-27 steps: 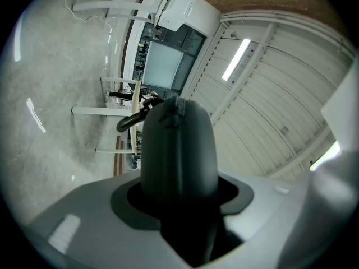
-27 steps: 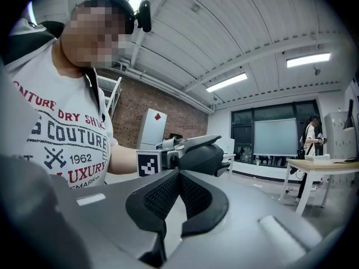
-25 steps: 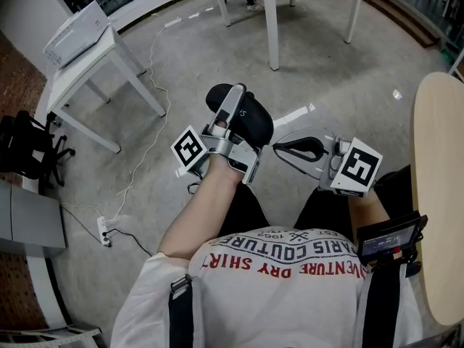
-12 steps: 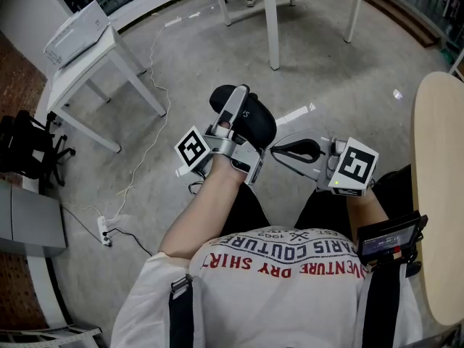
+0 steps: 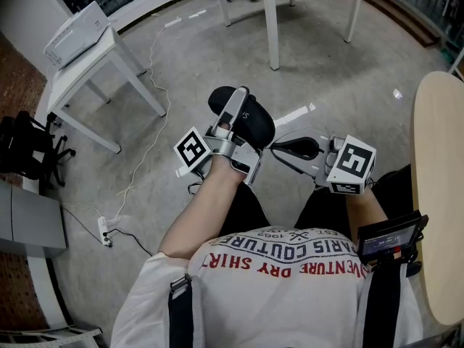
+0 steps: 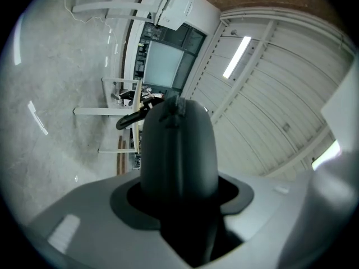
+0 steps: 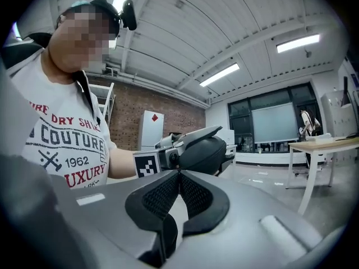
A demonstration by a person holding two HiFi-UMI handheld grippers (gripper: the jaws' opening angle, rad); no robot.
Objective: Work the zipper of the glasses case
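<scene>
Nudged slightly leftward, the right hand-held gripper (image 5: 274,148), jaws just starting to part (no zipper tab visible between them), meets the glasses case (image 5: 255,122), which the left hand-held gripper (image 5: 233,111) clamps steady in mid-air.

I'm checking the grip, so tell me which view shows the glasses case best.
The head view: the glasses case shows nearly whole, clamped in the left gripper. The left gripper view sees it end-on and foreshortened; the right gripper view shows it small, side-on, partly covered by that gripper.
</scene>
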